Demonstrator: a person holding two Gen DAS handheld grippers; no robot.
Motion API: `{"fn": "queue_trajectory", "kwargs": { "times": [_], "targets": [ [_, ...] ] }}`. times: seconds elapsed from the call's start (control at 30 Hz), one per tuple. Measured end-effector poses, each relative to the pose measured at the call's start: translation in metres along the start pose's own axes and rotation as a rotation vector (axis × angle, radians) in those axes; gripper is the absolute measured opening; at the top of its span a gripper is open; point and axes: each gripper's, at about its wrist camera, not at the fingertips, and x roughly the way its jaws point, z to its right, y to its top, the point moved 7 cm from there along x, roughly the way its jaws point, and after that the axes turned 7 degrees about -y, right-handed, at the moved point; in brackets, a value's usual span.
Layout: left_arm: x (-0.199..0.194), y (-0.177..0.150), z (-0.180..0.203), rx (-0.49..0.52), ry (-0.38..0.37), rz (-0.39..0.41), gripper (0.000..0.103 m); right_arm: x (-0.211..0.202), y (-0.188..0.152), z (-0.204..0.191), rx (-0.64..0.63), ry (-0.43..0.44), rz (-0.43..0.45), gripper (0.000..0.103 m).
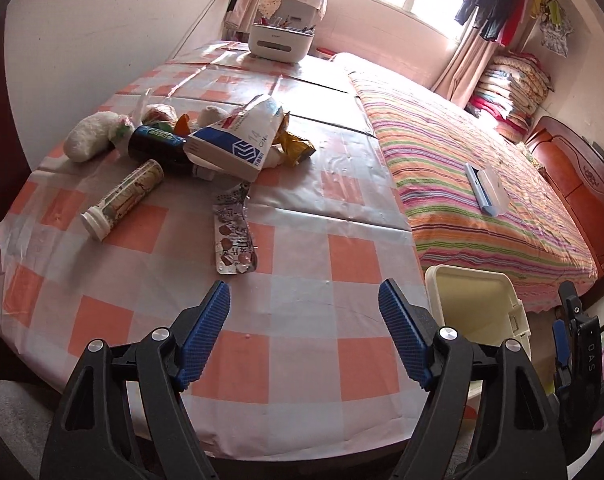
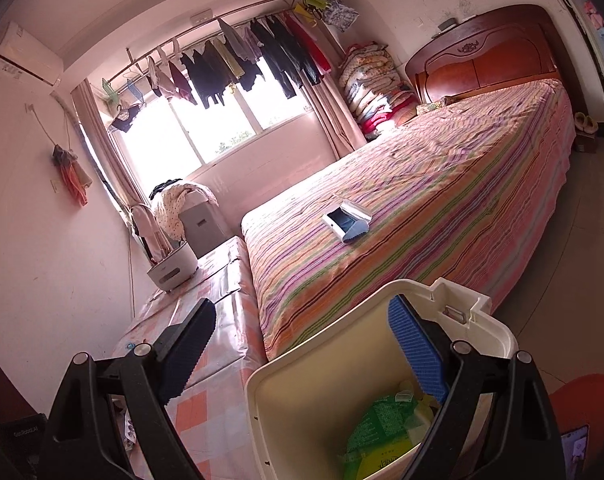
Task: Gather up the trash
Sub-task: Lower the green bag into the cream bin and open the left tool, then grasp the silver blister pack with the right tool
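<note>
The left gripper [image 1: 304, 304] has its two blue ribbed pads standing wide apart above the checked orange-and-white plastic tablecloth [image 1: 302, 248], and nothing is between them. The right gripper [image 2: 302, 320] is spread wide as well and holds nothing. Its right pad reaches over the mouth of the cream plastic trash bin [image 2: 302, 360], while its left pad is over the edge of the table.

Inside the bin lies a green printed plastic bag [image 2: 378, 424] with some pale wrappers beside it. In the left wrist view the same bin [image 1: 474, 292] stands off the table's right edge, next to the bed with the striped colourful cover [image 1: 482, 184].

The rest of the trash is still on the table, beyond the left gripper. Nearest to it is a crumpled silver blister pack of pills [image 1: 234, 236]. To the left of this lies a white tube-shaped bottle with a printed label [image 1: 122, 200], on its side. Further back there is a heap: a torn white-and-blue paper carton [image 1: 238, 140], a dark cylindrical can [image 1: 158, 144], a yellow crinkled snack wrapper [image 1: 294, 146] and a white fluffy lump [image 1: 90, 136]. These touch or overlap each other.

A small blue-and-white box [image 1: 484, 192] rests on the bed cover, well apart from the table.
</note>
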Motion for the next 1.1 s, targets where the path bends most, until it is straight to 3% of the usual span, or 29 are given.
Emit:
{"fn": "queue_trajectory", "kwargs": {
  "times": [0.2,0.3,0.37,0.6,0.8,0.97,1.1],
  "targets": [
    [-0.026,0.010,-0.074,-0.130,0.078,0.065,0.076,0.014,-0.024,-0.044,-0.124,0.085,-0.094,0.086],
    [-0.032,0.012,-0.099,-0.165,0.101,0.074,0.076,0.027,-0.045,-0.079,-0.194,0.195,-0.200,0.086],
    [-0.034,0.012,-0.111,-0.171,0.117,0.074,0.076,0.034,-0.062,-0.100,-0.216,0.274,-0.280,0.086],
    [-0.034,0.011,-0.141,-0.172,0.137,0.050,0.076,0.044,-0.113,-0.164,-0.362,0.417,-0.443,0.086],
    [-0.027,0.017,-0.158,-0.132,0.156,-0.009,0.076,0.050,-0.144,-0.216,-0.535,0.468,-0.508,0.086],
    [-0.022,0.026,-0.167,-0.073,0.178,-0.051,0.076,0.069,-0.169,-0.244,-0.648,0.444,-0.578,0.086],
    [-0.016,0.033,-0.176,-0.063,0.189,-0.083,0.076,0.079,-0.184,-0.263,-0.752,0.402,-0.581,0.086]
  ]
}}
